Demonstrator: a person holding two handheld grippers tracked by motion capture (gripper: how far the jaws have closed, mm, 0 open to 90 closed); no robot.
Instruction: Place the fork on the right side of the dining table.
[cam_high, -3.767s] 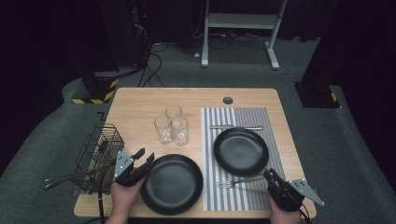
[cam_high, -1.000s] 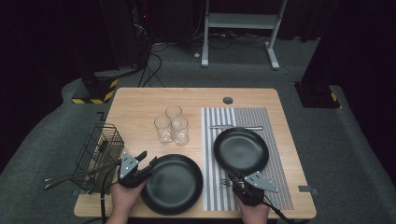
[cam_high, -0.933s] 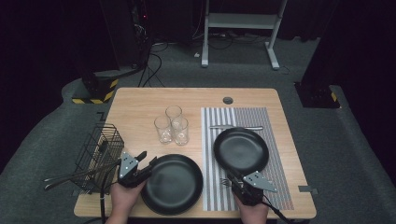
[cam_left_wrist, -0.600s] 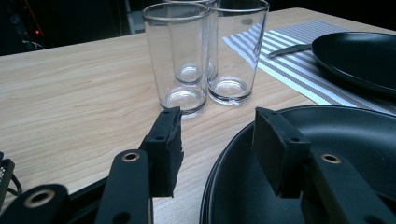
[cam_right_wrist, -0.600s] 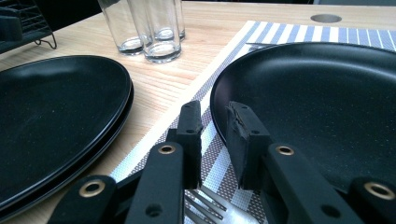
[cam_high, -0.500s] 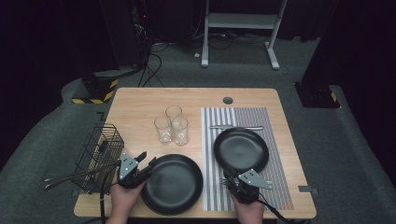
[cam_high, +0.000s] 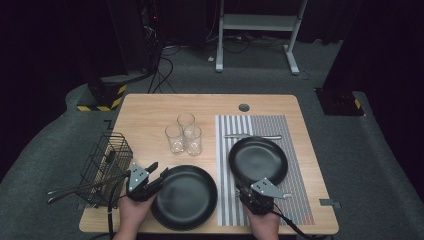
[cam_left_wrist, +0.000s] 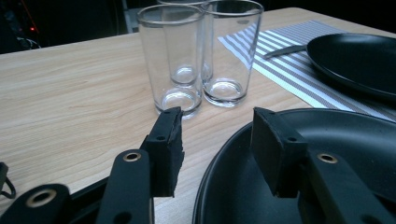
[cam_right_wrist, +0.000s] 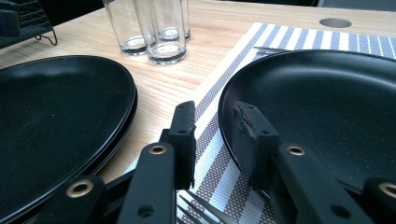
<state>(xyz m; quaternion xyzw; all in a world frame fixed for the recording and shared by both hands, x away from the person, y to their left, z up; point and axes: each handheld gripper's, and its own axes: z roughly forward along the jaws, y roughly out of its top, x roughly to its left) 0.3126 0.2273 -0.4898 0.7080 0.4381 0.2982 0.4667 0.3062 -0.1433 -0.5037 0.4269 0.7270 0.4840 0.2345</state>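
Jaws of the right gripper (cam_right_wrist: 212, 135) had just been opening, straddling the near rim of the right plate (cam_right_wrist: 327, 98) without pinching it, lower right in the high view. Left gripper (cam_left_wrist: 217, 140) stood apart astride the left plate's (cam_left_wrist: 327, 172) rim, lower centre.

Wooden table (cam_high: 150, 117) bears glasses (cam_high: 184, 134), striped placemat (cam_high: 295, 205), wire basket (cam_high: 107, 167).
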